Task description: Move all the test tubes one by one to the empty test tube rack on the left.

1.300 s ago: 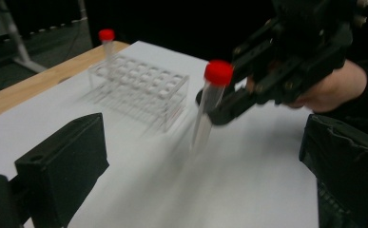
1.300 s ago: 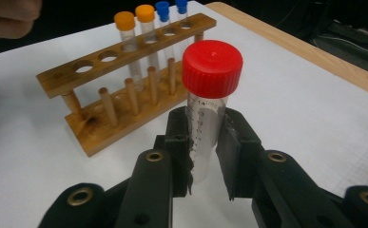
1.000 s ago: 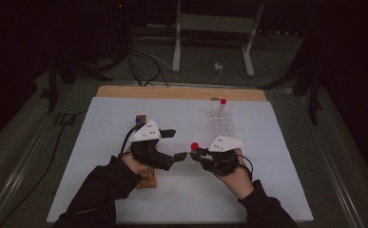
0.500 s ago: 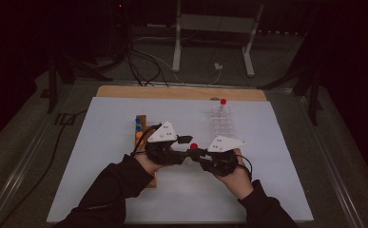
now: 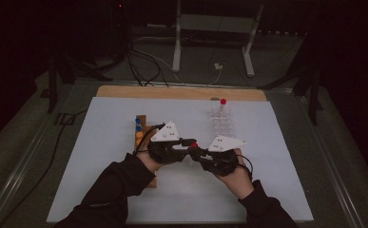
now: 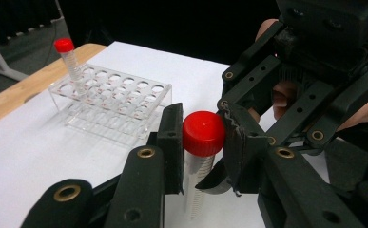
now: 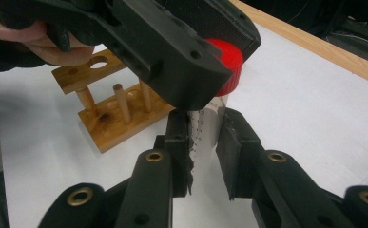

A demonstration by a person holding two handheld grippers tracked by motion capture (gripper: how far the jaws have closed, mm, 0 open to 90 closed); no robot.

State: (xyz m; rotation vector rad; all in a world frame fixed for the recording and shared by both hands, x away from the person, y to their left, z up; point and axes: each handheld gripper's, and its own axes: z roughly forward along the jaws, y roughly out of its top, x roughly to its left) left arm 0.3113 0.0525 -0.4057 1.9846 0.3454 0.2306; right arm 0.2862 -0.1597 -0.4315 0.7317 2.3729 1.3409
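Two grippers are met over the middle of the bench point(image 5: 101, 190) on one clear tube point(image 7: 209, 124). The tube body is pinched upright between the jaws of the right gripper point(image 7: 204, 159). The jaws of the left gripper point(image 6: 201, 142) have just been closing and are now pressed on the tube's red cap point(image 6: 203, 133). The step is judged to be unscrewing: the body should be kept fixed, the cap turned squarely about the tube's axis, and squeeze kept moderate so nothing tilts or slips. Behind, a wooden rack point(image 7: 110, 107) is seen; farther off, a clear rack point(image 6: 112, 102) is carrying one capped tube point(image 6: 70, 59).
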